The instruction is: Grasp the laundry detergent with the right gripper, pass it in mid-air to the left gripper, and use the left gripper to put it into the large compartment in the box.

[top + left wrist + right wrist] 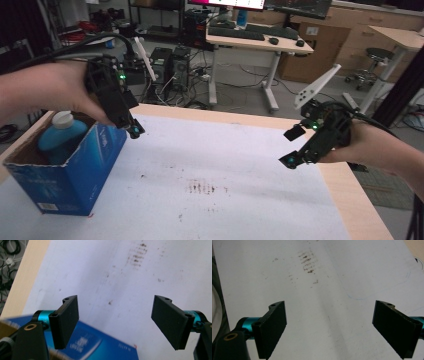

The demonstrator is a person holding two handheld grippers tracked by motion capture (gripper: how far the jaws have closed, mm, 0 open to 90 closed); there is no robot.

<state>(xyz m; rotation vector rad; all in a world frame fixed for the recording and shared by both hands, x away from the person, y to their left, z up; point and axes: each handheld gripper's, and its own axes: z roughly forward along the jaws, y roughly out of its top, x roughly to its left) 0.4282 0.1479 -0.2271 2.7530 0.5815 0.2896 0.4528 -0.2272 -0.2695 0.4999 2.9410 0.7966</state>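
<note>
Nearest the camera in the high view stands the blue carton (70,172), open at the top near the left front corner of the desk (350,200), with the blue bottle (61,137) upright inside it, white cap up; upright is how it fits the box and keeps its contents from leaking. The left hand-held gripper (134,131) hangs just over the carton's right rim, pointing down at the white sheet (225,160); in the left gripper view its jaws stand wide apart with nothing between them and the carton's edge (95,345) lies just below, so it grips nothing. The right hand-held gripper (292,147) waits well apart over the desk's right side, its jaws likewise spread and empty above the stained sheet (324,290), probably held clear so the left has room by the carton.
</note>
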